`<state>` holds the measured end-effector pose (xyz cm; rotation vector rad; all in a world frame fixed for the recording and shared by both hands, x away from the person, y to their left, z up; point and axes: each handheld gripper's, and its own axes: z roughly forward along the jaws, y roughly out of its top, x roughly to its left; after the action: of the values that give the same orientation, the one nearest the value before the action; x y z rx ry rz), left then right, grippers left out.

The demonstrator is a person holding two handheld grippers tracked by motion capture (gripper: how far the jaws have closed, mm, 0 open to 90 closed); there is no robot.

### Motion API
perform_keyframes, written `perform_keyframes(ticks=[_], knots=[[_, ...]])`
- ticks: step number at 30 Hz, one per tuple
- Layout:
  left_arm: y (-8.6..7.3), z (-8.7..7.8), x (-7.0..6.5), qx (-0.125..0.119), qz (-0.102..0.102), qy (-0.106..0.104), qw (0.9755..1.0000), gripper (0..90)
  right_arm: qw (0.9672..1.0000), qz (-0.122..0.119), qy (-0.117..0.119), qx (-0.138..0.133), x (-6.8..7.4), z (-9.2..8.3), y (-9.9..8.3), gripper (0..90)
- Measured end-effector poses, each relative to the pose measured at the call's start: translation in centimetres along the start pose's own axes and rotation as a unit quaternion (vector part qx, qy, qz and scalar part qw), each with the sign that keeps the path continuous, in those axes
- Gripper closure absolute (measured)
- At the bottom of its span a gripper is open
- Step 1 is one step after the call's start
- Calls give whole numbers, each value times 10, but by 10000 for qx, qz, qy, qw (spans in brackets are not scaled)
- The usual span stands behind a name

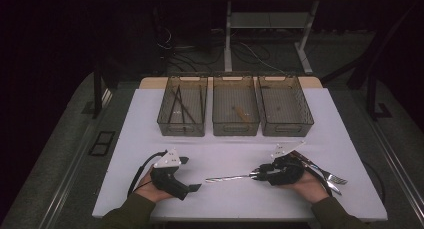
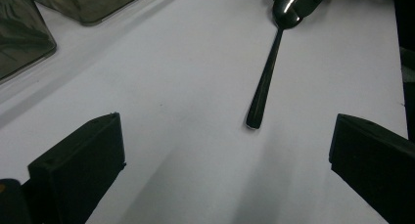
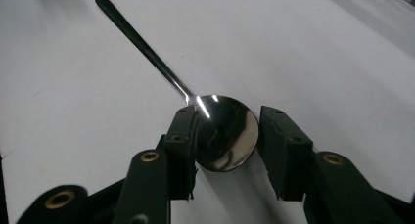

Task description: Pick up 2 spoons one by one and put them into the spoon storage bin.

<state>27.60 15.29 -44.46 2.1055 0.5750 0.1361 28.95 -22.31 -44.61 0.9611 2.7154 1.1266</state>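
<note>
Presently on the white table [image 1: 225,199], listed from far to near.

Three clear bins stand side by side along the far edge. Left bin [image 1: 170,125]: several thin dark sticks lying lengthwise. Middle bin [image 1: 222,125]: one pale wooden piece. Right bin [image 1: 305,116]: contents too small to tell.

Spoon [image 1: 227,178]: one, shiny metal, lying flat on the near half of the table, between the two hands. Its handle points left toward the left gripper; its bowl lies at the right, between the jaws of the right gripper. In the right gripper view the bowl [image 3: 227,133] faces up, with the left jaw against its rim and the right jaw standing just off the other side.

Right gripper [image 1: 256,176]: held in the person's right hand [image 1: 305,181] at the near right, jaws partly spread around the spoon bowl, not yet pinching it on both sides.

Left gripper [image 1: 190,174]: held in the person's left hand [image 1: 152,186] at the near left, jaws spread wide with nothing between them; the spoon handle tip [image 2: 255,120] lies a little beyond them on the bare table.

Fork [image 1: 332,177]: lying with other cutlery just right of the right hand, partly hidden by it.
</note>
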Motion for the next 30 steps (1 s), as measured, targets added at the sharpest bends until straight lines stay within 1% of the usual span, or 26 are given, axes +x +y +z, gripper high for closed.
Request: perform_keyframes(ticks=[3, 6, 14, 16, 18, 20, 22, 25, 30], knots=[[0, 0, 0, 0, 3, -2, 10000, 0, 9999, -158, -9, 43, 1, 0, 0, 617], [0, 0, 0, -1, 1, -2, 10000, 0, 9997, -245, 22, 69, 2, -1, -1, 642], [0, 0, 0, 4, 8, 0, 10000, 0, 9992, -391, 15, 115, 4, -2, -2, 710], [0, 0, 0, 6, 10, 0, 10000, 0, 9991, -412, 40, 119, 4, -3, -3, 734], [0, 0, 0, 15, 14, 4, 10000, 0, 9990, -401, 133, 136, 4, -4, -3, 772], [0, 0, 0, 19, 17, 4, 10000, 0, 9984, -513, 191, 149, 5, -3, -5, 791], [0, 0, 0, 25, 14, 5, 10000, 0, 9984, -523, 144, 167, 7, -3, -4, 808], [0, 0, 0, 18, 13, 7, 10000, 0, 9982, -511, 242, 193, 6, -3, -5, 838], [0, 0, 0, 24, 16, 3, 10000, 0, 9981, -517, 285, 198, 5, -3, -5, 857]])
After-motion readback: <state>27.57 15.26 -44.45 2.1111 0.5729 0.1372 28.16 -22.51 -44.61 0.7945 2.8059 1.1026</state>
